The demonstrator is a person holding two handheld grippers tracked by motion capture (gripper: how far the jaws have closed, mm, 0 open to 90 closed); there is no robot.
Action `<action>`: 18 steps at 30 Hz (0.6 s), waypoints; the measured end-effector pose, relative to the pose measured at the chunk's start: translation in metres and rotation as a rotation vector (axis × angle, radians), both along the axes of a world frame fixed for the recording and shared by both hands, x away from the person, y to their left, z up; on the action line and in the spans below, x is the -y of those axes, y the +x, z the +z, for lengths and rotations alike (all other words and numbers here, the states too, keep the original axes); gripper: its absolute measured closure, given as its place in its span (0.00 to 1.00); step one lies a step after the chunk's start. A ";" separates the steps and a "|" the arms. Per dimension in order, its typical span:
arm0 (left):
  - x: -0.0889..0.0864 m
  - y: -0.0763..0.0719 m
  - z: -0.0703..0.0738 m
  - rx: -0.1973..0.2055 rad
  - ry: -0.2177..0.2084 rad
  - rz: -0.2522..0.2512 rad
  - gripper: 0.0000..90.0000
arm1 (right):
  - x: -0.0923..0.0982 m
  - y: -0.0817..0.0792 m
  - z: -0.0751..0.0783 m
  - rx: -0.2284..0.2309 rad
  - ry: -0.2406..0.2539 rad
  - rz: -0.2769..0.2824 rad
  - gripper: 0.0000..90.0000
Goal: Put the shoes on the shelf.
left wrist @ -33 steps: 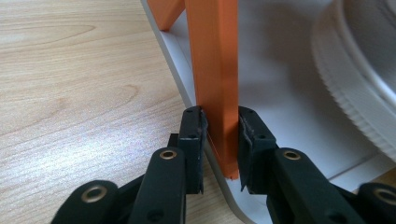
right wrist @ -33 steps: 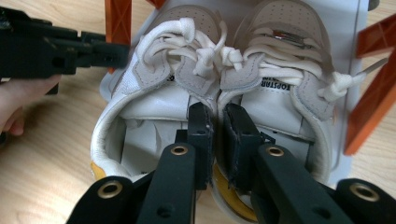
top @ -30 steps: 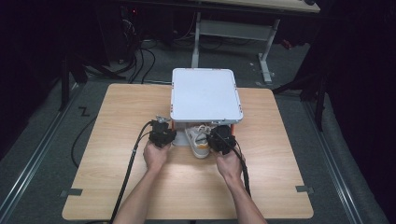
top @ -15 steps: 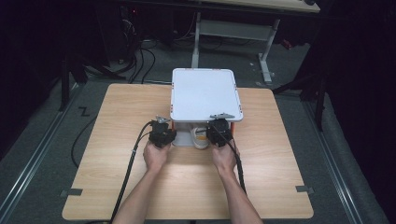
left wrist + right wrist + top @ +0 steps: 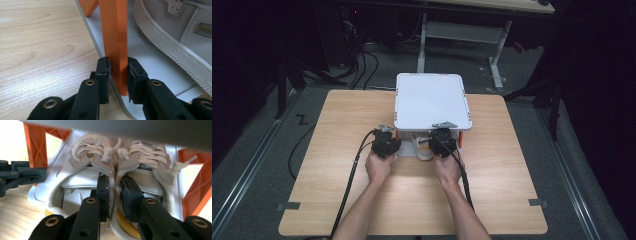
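Note:
A small rack with a white top (image 5: pixel 432 100) and orange legs stands at the far middle of the wooden table (image 5: pixel 337 195). My left gripper (image 5: pixel 388 142) (image 5: pixel 118 67) is shut on the rack's front left orange leg (image 5: pixel 113 30), near its foot. A pair of white laced sneakers (image 5: pixel 85 157) sits heels-out on the lower white shelf (image 5: pixel 37 192). My right gripper (image 5: pixel 443 141) (image 5: pixel 114 185) reaches into the heel openings. Its jaws have just been opening a little, and the two shoes' adjoining inner walls are still pinched between the pads. The left gripper (image 5: pixel 22 176) also appears at the left in the right gripper view.
The rack's top overhangs the shoes and hides their toes from above. An orange leg (image 5: pixel 197 185) stands close on the right of the shoes. Cables trail from both grippers along the forearms. Bare wood lies in front of the hands. Beyond the table are dark floor and desk legs.
My right hand has shifted slightly toward the rack, and the shoes have slid further in under the white top. The left gripper has kept its hold on the leg.

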State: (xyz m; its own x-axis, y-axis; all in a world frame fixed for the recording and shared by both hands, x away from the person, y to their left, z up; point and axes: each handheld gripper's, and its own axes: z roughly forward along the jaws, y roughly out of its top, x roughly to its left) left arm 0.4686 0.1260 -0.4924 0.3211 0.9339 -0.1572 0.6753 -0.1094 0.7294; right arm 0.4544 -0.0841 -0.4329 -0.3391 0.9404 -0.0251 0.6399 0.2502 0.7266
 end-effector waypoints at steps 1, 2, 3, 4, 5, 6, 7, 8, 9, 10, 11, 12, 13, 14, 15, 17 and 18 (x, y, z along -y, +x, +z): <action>0.000 0.000 0.000 0.000 0.000 0.001 0.82 | 0.000 0.000 0.000 0.002 -0.002 0.000 0.80; 0.000 0.000 0.000 0.001 0.000 0.002 0.82 | 0.000 0.000 -0.001 0.005 -0.003 0.003 0.78; 0.000 0.000 0.000 0.001 0.000 0.002 0.82 | -0.001 -0.001 -0.001 0.003 -0.005 0.003 0.77; 0.000 0.000 0.000 0.002 -0.001 0.003 0.82 | -0.001 -0.002 -0.001 0.004 -0.009 0.004 0.76; 0.001 0.000 0.000 0.002 0.000 0.001 0.82 | -0.002 -0.001 -0.003 -0.006 -0.007 0.008 0.76; 0.001 0.000 0.000 0.003 0.000 0.003 0.82 | -0.003 -0.002 -0.006 -0.006 -0.009 0.015 0.76; 0.001 0.000 0.000 0.003 0.000 0.003 0.82 | -0.004 -0.002 -0.007 -0.004 -0.012 0.015 0.74; 0.000 0.000 0.000 0.004 -0.001 0.001 0.81 | -0.005 -0.002 -0.007 -0.007 -0.002 0.012 0.70; 0.000 0.000 0.000 0.004 -0.001 0.000 0.81 | -0.005 -0.002 -0.006 -0.007 0.002 0.011 0.66; 0.001 0.000 0.000 0.004 -0.001 0.002 0.81 | -0.005 -0.002 -0.006 -0.007 0.009 0.020 0.62; 0.000 0.000 0.000 0.005 0.000 0.001 0.81 | -0.005 -0.002 -0.006 -0.007 0.012 0.019 0.59; 0.001 0.000 0.000 0.002 0.001 0.002 0.81 | -0.003 -0.002 -0.005 -0.016 0.024 0.022 0.57; 0.001 0.000 0.000 0.002 0.000 0.003 0.82 | -0.003 -0.002 -0.005 -0.020 0.028 0.022 0.55; 0.001 0.000 0.000 0.002 0.000 0.003 0.82 | -0.002 -0.002 -0.005 -0.023 0.028 0.020 0.54; 0.001 0.000 0.000 0.003 0.001 0.003 0.82 | -0.002 -0.002 -0.005 -0.023 0.028 0.020 0.54; 0.001 0.000 0.000 0.003 0.001 0.004 0.82 | -0.003 -0.003 -0.004 -0.022 0.022 0.023 0.53; 0.001 0.000 0.000 0.002 0.001 0.004 0.82 | -0.003 -0.004 -0.004 -0.023 0.020 0.026 0.52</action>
State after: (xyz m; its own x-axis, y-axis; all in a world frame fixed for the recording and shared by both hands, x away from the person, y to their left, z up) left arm 0.4686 0.1251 -0.4929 0.3177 0.9353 -0.1560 0.6740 -0.1071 0.7309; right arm 0.4507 -0.0810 -0.4365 -0.3641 0.9313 0.0017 0.6496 0.2527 0.7171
